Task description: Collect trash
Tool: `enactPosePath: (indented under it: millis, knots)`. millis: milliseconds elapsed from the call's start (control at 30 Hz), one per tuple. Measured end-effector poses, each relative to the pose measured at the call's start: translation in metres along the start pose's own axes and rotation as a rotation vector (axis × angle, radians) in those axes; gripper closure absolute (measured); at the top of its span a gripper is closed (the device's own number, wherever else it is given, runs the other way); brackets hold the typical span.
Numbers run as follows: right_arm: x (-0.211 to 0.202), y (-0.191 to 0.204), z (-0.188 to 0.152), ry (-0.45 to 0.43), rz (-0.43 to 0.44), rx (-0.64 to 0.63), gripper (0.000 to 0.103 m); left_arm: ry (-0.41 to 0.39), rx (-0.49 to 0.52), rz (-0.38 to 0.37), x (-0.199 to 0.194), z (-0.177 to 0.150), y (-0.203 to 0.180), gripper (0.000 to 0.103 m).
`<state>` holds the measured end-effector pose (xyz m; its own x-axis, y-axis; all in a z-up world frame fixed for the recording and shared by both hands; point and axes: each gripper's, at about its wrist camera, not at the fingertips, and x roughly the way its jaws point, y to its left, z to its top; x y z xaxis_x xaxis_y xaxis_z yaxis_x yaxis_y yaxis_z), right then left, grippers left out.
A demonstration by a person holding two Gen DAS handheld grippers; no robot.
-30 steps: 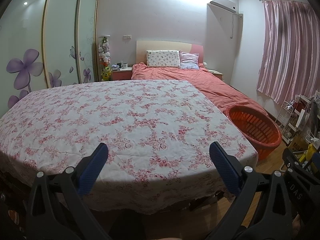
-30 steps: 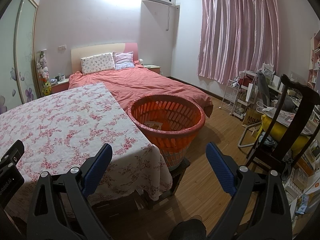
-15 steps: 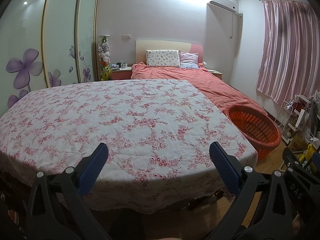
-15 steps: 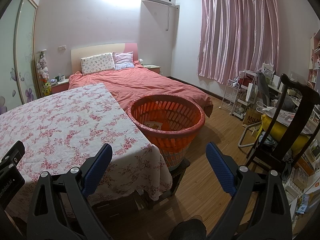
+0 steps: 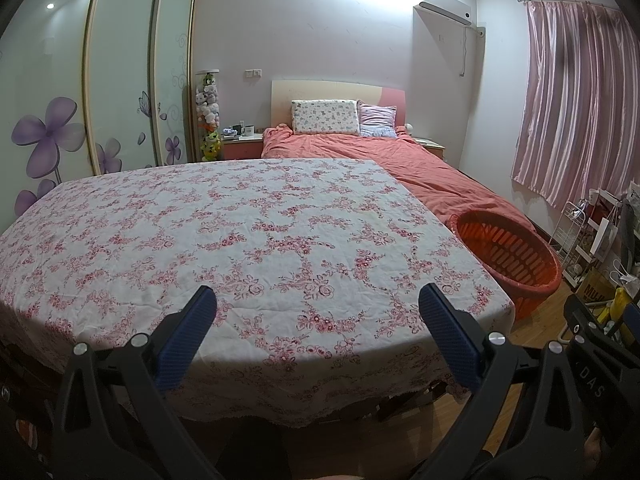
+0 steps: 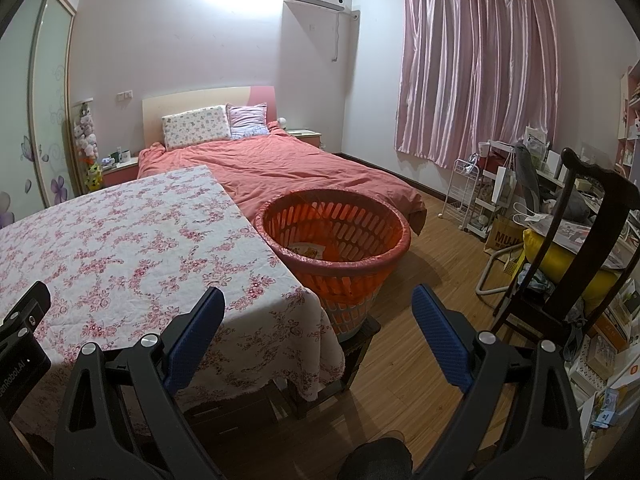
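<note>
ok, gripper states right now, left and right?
Left gripper: open, holding nothing.
Right gripper: open, holding nothing.

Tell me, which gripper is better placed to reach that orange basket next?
Probably the right gripper: the orange basket sits just ahead of it, while the left gripper faces the floral tablecloth.

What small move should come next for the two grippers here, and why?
Probably none but backing off: both the left gripper and right gripper are open and empty, the floral tablecloth shows no trash, and litter already lies in the orange basket.
</note>
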<state>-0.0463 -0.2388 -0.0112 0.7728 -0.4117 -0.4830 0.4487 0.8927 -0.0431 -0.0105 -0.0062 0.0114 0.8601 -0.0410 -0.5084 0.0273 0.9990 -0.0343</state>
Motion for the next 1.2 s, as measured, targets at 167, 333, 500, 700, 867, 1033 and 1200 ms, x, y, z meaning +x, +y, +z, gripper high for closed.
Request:
enactPosePath:
  millis: [167,333,500,700,867,1033,1200]
  knots:
    - [-0.0002,0.0000,0.0000,0.000,0.000,0.000,0.009,0.000,0.001,0.000,0.0000,-0.0001,-0.0001,0.004]
    - [-0.0001,0.0001,-0.0001,0.000,0.000,0.001,0.009,0.000,0.003,-0.001,-0.0005,-0.0001,-0.0014,0.004]
    - [-0.0001,0.0000,-0.0002,0.001,0.001,0.001,0.009,0.001,0.004,-0.002,-0.0006,-0.0001,-0.0017,0.004]
    - [-0.0002,0.0005,-0.0001,0.001,0.001,0.000,0.009,0.001,0.003,-0.002,-0.0008,0.0000,-0.0017,0.004]
    - [0.0005,0.0036,-0.0002,0.004,0.003,-0.001,0.009,-0.003,0.006,0.001,-0.0007,-0.0012,-0.0028,0.004]
    - [0.0009,0.0065,-0.0001,0.004,0.004,-0.001,0.009,0.000,0.007,0.002,-0.0005,-0.0016,-0.0028,0.004]
    - [0.0008,0.0064,-0.0001,0.005,0.004,-0.001,0.009,-0.001,0.008,0.001,-0.0007,-0.0027,-0.0032,0.004]
